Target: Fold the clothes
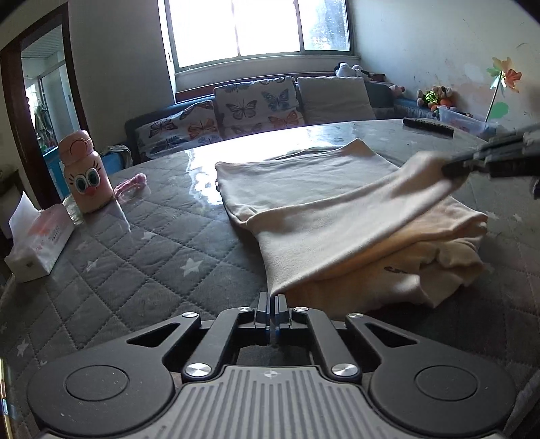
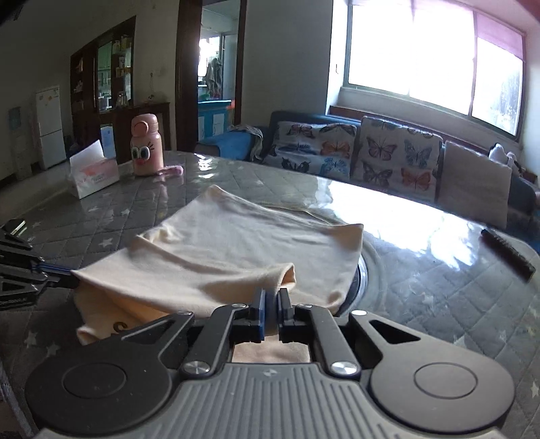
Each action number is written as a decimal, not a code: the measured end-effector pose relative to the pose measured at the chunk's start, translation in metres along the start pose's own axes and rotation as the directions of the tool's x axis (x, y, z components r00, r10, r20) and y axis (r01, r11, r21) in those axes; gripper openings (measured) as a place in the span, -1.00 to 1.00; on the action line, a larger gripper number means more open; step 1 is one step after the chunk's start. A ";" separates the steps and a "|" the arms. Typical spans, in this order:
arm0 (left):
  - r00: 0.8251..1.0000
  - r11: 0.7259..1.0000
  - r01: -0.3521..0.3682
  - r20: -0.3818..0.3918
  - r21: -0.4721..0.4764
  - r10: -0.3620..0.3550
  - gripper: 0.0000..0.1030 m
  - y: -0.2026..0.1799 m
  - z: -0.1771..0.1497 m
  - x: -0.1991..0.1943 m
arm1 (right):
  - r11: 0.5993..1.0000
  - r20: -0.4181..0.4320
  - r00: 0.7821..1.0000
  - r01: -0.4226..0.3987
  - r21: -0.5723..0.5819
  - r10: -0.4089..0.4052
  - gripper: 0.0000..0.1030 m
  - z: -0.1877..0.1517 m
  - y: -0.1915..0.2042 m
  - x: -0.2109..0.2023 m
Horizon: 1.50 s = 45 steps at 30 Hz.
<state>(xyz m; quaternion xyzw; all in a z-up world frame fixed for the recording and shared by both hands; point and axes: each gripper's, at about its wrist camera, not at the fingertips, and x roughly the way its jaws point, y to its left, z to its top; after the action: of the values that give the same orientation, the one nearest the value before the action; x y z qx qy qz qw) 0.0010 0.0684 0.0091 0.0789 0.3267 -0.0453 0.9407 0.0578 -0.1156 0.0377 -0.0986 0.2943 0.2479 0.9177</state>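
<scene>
I pinch the cream garment with each hand-held gripper, left and right, both clamped on corners. Its flap hangs taut above the table, ready for folding

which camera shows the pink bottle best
The left wrist view: the pink bottle stands nearer and larger, its cartoon face clear, beside the tissue box. The right wrist view shows it farther off and smaller.

Living room: bright window above a sofa with butterfly cushions; open doorway, dark cabinet and white refrigerator beyond; glossy grey quilted worktop reflecting daylight.
</scene>
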 end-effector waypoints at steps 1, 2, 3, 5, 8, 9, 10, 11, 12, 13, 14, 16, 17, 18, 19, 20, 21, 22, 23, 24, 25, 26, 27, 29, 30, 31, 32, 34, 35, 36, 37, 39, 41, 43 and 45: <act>1.000 1.000 0.003 -0.005 0.000 -0.003 -0.95 0.001 -0.001 0.000 | 1.000 -0.027 1.000 -0.005 0.004 0.005 -0.88 -0.005 -0.001 0.005; 1.000 1.000 0.009 -0.014 -0.003 -0.009 -0.95 0.003 -0.001 0.000 | 1.000 -0.056 0.998 -0.013 0.005 0.013 -0.87 -0.011 -0.002 0.009; 1.000 1.000 0.014 -0.023 -0.007 -0.014 -0.95 0.005 -0.001 -0.001 | 1.000 -0.084 0.996 -0.022 0.006 0.022 -0.85 -0.016 -0.002 0.014; 0.999 1.000 0.016 -0.030 -0.017 -0.016 -0.90 0.010 0.000 -0.004 | 1.000 -0.098 0.995 -0.025 0.000 0.025 -0.80 -0.022 -0.002 0.015; 1.000 0.999 0.009 -0.010 -0.037 -0.010 -0.90 0.021 0.008 -0.013 | 1.000 -0.064 0.998 -0.023 -0.001 0.023 -0.72 -0.015 -0.005 0.008; 1.000 0.999 0.004 0.003 -0.040 -0.003 -0.90 0.024 0.012 -0.016 | 1.000 -0.047 0.999 -0.020 0.000 0.020 -0.70 -0.011 -0.006 0.004; 1.000 0.999 0.002 0.014 -0.042 -0.001 -0.90 0.025 0.016 -0.017 | 1.000 -0.034 0.999 -0.020 0.000 0.020 -0.70 -0.007 -0.007 0.002; 1.000 0.999 0.005 0.022 -0.043 -0.004 -0.90 0.026 0.022 -0.016 | 1.000 -0.024 1.000 -0.020 0.000 0.020 -0.70 -0.003 -0.008 0.002; 1.000 0.999 0.007 0.031 -0.045 -0.006 -0.90 0.026 0.027 -0.015 | 1.000 -0.018 1.000 -0.024 0.002 0.024 -0.70 0.000 -0.009 0.003; 0.999 0.999 0.010 0.040 -0.046 -0.008 -0.90 0.026 0.032 -0.014 | 1.000 -0.018 0.999 -0.030 -0.001 0.030 -0.70 0.002 -0.008 0.007; 0.999 0.999 0.016 0.044 -0.046 -0.014 -0.90 0.025 0.037 -0.011 | 0.999 -0.019 0.999 -0.035 -0.006 0.035 -0.70 0.004 -0.006 0.010; 0.998 0.999 0.037 0.045 -0.039 -0.035 -0.90 0.018 0.046 0.000 | 0.999 -0.025 0.999 -0.047 -0.012 0.047 -0.70 0.006 -0.002 0.020; 0.998 0.998 0.047 0.042 -0.033 -0.046 -0.90 0.014 0.050 0.007 | 0.998 -0.029 0.998 -0.054 -0.014 0.054 -0.70 0.006 -0.001 0.024; 0.998 0.998 0.058 0.038 -0.028 -0.057 -0.90 0.010 0.054 0.014 | 0.998 -0.034 0.998 -0.060 -0.014 0.060 -0.70 0.005 0.001 0.028; 0.997 0.997 0.070 0.032 -0.023 -0.069 -0.90 0.006 0.057 0.021 | 0.998 -0.037 0.997 -0.064 -0.014 0.063 -0.70 0.005 0.002 0.031; 0.996 0.997 0.081 0.026 -0.019 -0.081 -0.90 0.003 0.060 0.029 | 0.998 -0.041 0.997 -0.067 -0.019 0.066 -0.70 0.005 0.004 0.034; 0.996 0.996 0.090 0.020 -0.014 -0.090 -0.90 0.000 0.063 0.037 | 0.997 -0.046 0.997 -0.069 -0.025 0.068 -0.70 0.004 0.005 0.036; 0.996 0.996 0.094 0.014 -0.011 -0.093 -0.90 -0.002 0.065 0.044 | 0.997 -0.051 0.996 -0.070 -0.029 0.068 -0.70 0.004 0.006 0.038; 0.996 0.996 0.093 0.005 -0.012 -0.093 -0.90 -0.004 0.067 0.052 | 0.997 -0.056 0.996 -0.068 -0.032 0.066 -0.70 0.003 0.006 0.040; 0.996 0.996 0.090 -0.005 -0.018 -0.090 -0.90 -0.004 0.068 0.059 | 0.997 -0.059 0.996 -0.065 -0.034 0.062 -0.70 0.003 0.005 0.042; 0.996 0.996 0.087 -0.014 -0.024 -0.087 -0.90 -0.003 0.069 0.066 | 0.998 -0.064 0.996 -0.060 -0.035 0.058 -0.70 0.002 0.004 0.044; 0.997 0.997 0.078 -0.021 -0.028 -0.079 -0.90 -0.002 0.070 0.071 | 0.998 -0.070 0.996 -0.055 -0.032 0.053 -0.70 0.001 0.003 0.046; 0.998 0.997 0.064 -0.026 -0.030 -0.065 -0.91 0.000 0.070 0.075 | 0.998 -0.074 0.996 -0.051 -0.029 0.048 -0.70 0.000 0.001 0.047; 0.998 0.998 0.052 -0.036 -0.042 -0.054 -0.91 0.006 0.067 0.081 | 0.999 -0.077 0.996 -0.047 -0.028 0.044 -0.70 0.000 -0.002 0.047; 0.998 0.998 0.048 -0.039 -0.046 -0.050 -0.91 0.008 0.066 0.082 | 0.998 -0.080 0.996 -0.048 -0.027 0.045 -0.70 -0.001 -0.003 0.048; 0.998 0.998 0.044 -0.042 -0.049 -0.046 -0.91 0.010 0.064 0.082 | 0.998 -0.085 0.995 -0.049 -0.027 0.047 -0.70 -0.001 -0.003 0.049; 0.998 0.998 0.041 -0.045 -0.052 -0.043 -0.91 0.011 0.063 0.083 | 0.998 -0.089 0.995 -0.051 -0.026 0.049 -0.70 -0.002 -0.004 0.050; 0.998 0.998 0.039 -0.048 -0.059 -0.042 -0.91 0.014 0.061 0.082 | 0.998 -0.091 0.995 -0.049 -0.033 0.046 -0.70 -0.005 -0.004 0.053; 0.998 0.998 0.037 -0.048 -0.060 -0.040 -0.91 0.014 0.061 0.081 | 0.998 -0.087 0.995 -0.046 -0.033 0.043 -0.70 -0.004 -0.004 0.052; 0.998 0.998 0.035 -0.049 -0.060 -0.038 -0.91 0.014 0.061 0.081 | 0.999 -0.083 0.996 -0.044 -0.025 0.042 -0.70 -0.003 -0.004 0.051; 0.998 0.998 0.032 -0.049 -0.060 -0.035 -0.91 0.014 0.061 0.081 | 0.999 -0.076 0.996 -0.045 -0.022 0.043 -0.70 -0.002 -0.004 0.049; 0.998 0.998 0.028 -0.051 -0.060 -0.031 -0.90 0.014 0.061 0.080 | 0.999 -0.070 0.997 -0.047 -0.022 0.045 -0.69 -0.001 -0.003 0.047; 0.998 0.998 0.025 -0.047 -0.061 -0.028 -0.87 0.014 0.061 0.075 | 0.999 -0.080 0.996 -0.039 -0.036 0.036 -0.69 -0.003 -0.002 0.048; 0.999 0.998 0.027 -0.036 -0.048 -0.029 -0.87 0.013 0.059 0.065 | 0.999 -0.086 0.996 -0.027 -0.046 0.023 -0.67 -0.005 -0.003 0.047; 0.999 0.999 0.032 -0.024 -0.026 -0.033 -0.86 0.011 0.056 0.052 | 0.999 -0.073 0.997 -0.035 -0.038 0.032 -0.67 -0.005 -0.002 0.038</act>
<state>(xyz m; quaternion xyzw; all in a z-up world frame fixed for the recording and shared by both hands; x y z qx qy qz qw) 0.0774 0.0674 0.0213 0.0621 0.3400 -0.0556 0.9367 0.0833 -0.1042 0.0112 -0.1207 0.3242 0.2654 0.9000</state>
